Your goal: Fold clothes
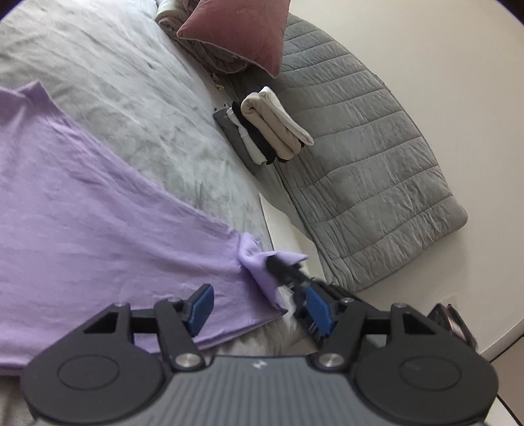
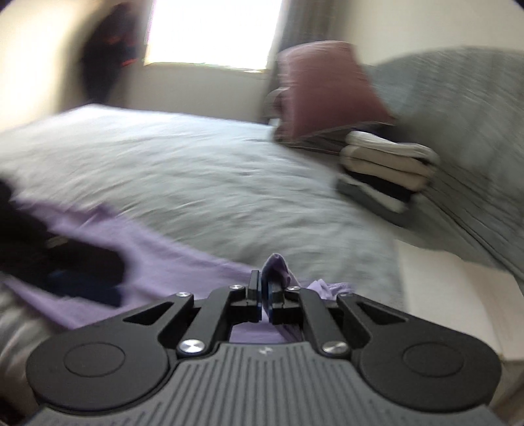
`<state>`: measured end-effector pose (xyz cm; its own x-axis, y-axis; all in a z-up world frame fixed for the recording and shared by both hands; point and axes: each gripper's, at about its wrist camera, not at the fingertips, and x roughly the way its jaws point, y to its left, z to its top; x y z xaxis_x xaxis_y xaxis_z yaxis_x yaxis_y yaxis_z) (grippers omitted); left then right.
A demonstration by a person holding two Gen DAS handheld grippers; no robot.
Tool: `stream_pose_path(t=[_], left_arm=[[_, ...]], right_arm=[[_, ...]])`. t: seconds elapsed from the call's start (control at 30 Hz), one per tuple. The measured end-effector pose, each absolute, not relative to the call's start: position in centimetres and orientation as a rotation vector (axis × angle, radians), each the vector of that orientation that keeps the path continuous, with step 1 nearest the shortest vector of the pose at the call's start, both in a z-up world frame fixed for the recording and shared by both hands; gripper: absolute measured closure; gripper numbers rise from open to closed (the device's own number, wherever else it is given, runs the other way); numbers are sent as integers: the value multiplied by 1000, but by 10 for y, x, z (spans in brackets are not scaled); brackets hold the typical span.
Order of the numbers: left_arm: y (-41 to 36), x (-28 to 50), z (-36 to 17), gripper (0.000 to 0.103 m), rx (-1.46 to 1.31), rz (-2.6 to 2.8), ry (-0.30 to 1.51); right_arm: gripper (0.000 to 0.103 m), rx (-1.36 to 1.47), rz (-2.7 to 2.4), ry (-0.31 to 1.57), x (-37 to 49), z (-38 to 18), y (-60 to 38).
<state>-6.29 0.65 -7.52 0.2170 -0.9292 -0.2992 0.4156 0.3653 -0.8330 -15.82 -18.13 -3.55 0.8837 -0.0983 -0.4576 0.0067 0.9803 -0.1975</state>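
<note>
A lilac shirt [image 1: 98, 213] lies spread flat on the grey bed sheet [image 1: 131, 91]. My left gripper [image 1: 258, 306] stands open just above the shirt's near edge, its blue pads [image 1: 201, 304] well apart and pressing on nothing. At the shirt's right corner the fabric is bunched up, and the dark blurred fingers of my right gripper [image 1: 285, 270] pinch it. In the right wrist view my right gripper [image 2: 264, 295] is shut on a fold of the lilac shirt [image 2: 276, 267], which sticks up between the pads. The left gripper [image 2: 65, 262] is a dark blur at the left.
A stack of folded clothes [image 1: 271, 127] in cream, white and black sits by the bed's edge against a grey quilted cover [image 1: 360, 157]. A dusty-pink cushion [image 1: 235, 36] lies beyond it. A bright window [image 2: 213, 29] is behind the bed.
</note>
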Motion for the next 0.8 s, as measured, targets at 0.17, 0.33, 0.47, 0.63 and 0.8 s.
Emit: stream_pose_path(t=[0.17, 0.33, 0.47, 0.63, 0.8], left_arm=[[4, -59, -86, 40, -708, -1023, 951], [2, -55, -87, 41, -688, -998, 950], [-7, -57, -79, 41, -578, -972, 905], [-15, -54, -73, 41, -530, -994, 882], [-18, -49, -79, 41, -526, -1005, 911]], right_arm=[[98, -335, 99, 505, -164, -54, -148], [98, -428, 206, 511, -168, -68, -136], [98, -406, 241, 516, -166, -77, -140], [89, -353, 272, 508, -169, -77, -148], [62, -159, 377, 534, -174, -59, -181]])
